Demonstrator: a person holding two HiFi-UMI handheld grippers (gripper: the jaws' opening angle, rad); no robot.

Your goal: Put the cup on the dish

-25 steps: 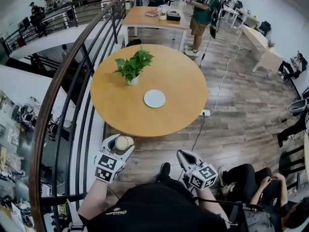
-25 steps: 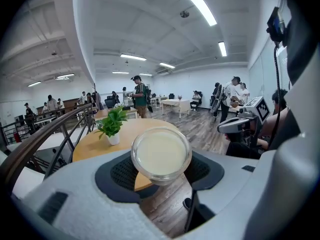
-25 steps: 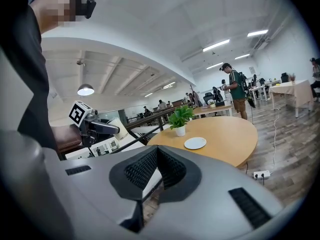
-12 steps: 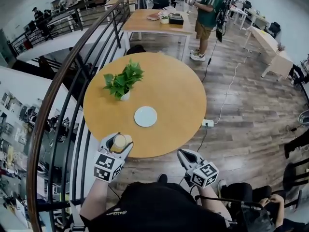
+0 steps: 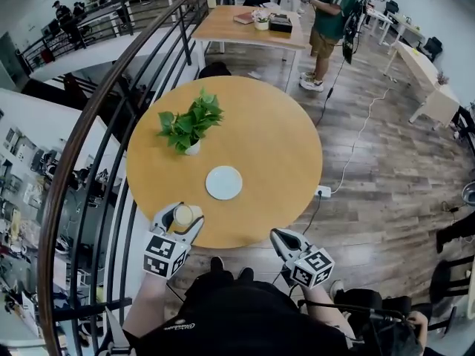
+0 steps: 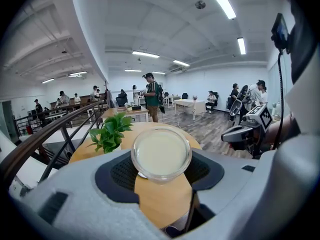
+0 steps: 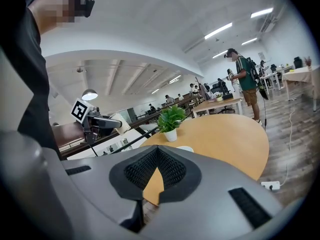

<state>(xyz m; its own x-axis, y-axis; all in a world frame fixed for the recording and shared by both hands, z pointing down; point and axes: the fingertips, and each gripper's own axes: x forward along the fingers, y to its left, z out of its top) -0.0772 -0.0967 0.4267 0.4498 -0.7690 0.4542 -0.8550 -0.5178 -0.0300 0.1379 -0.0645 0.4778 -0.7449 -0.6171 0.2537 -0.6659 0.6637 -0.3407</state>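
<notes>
My left claw [image 5: 180,219] is clamped on the cup [image 6: 161,152], a small clear round one with a pale inside, and the pads press its wall from two opposite sides. I judge it light, stiff, slippery and breakable, so this hold across the wall suits it. My right claw [image 7: 157,154] is closed on nothing. The cup hangs over the near edge of the round wooden bench [image 5: 274,147], near the bare white dish [image 5: 224,182]. A potted plant [image 5: 188,126] stands beyond the dish, and a stair railing [image 5: 96,147] runs at the left of the open office.

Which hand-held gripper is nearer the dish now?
Left. The left hand-held gripper holds the cup over the table edge near the dish; the right hand-held gripper is off the table, farther back.
</notes>
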